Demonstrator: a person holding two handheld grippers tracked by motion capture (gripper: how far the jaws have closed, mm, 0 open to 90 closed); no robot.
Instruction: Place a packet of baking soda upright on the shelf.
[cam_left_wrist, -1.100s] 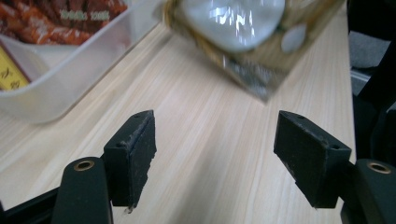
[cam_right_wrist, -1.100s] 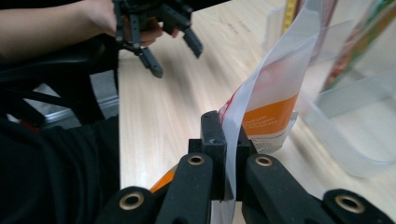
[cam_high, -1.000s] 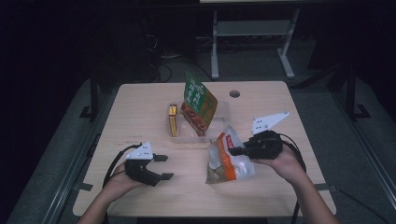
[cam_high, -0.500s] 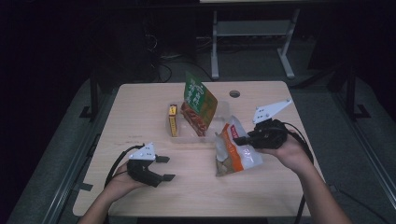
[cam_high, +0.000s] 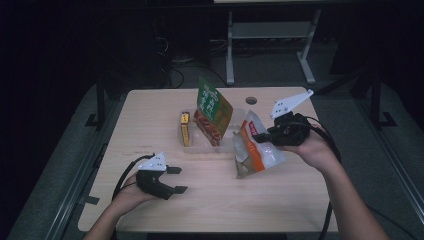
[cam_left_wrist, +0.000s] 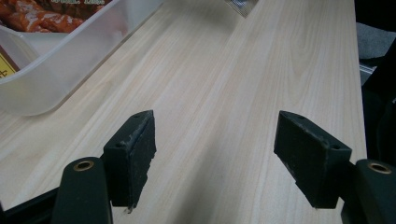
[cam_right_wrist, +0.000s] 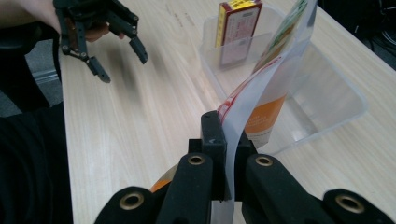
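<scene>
1. Above the table (cam_high: 150, 120), toward its right side, the right gripper (cam_high: 257, 137) has its jaws clamped on the edge of a white-and-orange snack bag (cam_high: 255, 150), which hangs tilted with its lower end near the wood (contact is hard to judge).
2. Just beyond the bag stands a clear plastic bin (cam_high: 225, 146) holding a green-and-red packet (cam_high: 212, 110) and a small yellow box (cam_high: 185, 128), both upright.
3. At the near left, the left gripper (cam_high: 177, 180) rests low over bare table, its jaws spread wide with nothing between them.
4. From the right gripper view, the bag's thin edge (cam_right_wrist: 243, 121) runs upward between the pinching jaws.
</scene>
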